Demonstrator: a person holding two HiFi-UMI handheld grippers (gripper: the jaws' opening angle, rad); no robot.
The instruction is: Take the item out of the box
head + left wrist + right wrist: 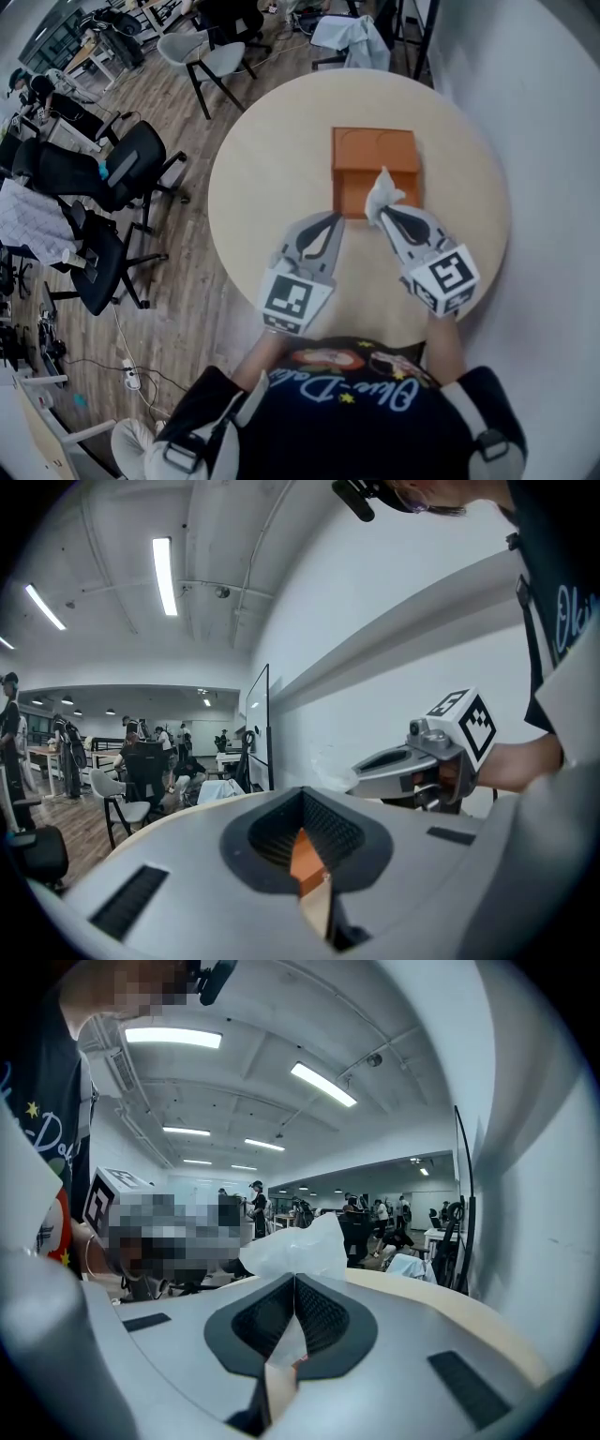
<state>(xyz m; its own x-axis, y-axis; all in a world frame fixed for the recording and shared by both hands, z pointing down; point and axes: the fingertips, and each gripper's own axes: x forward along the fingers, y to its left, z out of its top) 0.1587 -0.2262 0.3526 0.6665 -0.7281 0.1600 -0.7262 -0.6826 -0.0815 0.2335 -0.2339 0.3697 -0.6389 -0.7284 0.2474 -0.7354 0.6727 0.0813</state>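
Right hand-held gripper (383, 215) clamped on tissue (383, 191) above near edge of box (374, 153) on bench (267, 169), apparently pulled out, still to carry clear; left hand-held gripper (332, 221) closed, empty.

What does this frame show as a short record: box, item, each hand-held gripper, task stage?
surface: round table
orange box: resting on the table
white item: crumpled, pinched by right hand-held gripper at the box's front edge
left hand-held gripper: shut on the box's front-left corner
stage: item lifted, not set down
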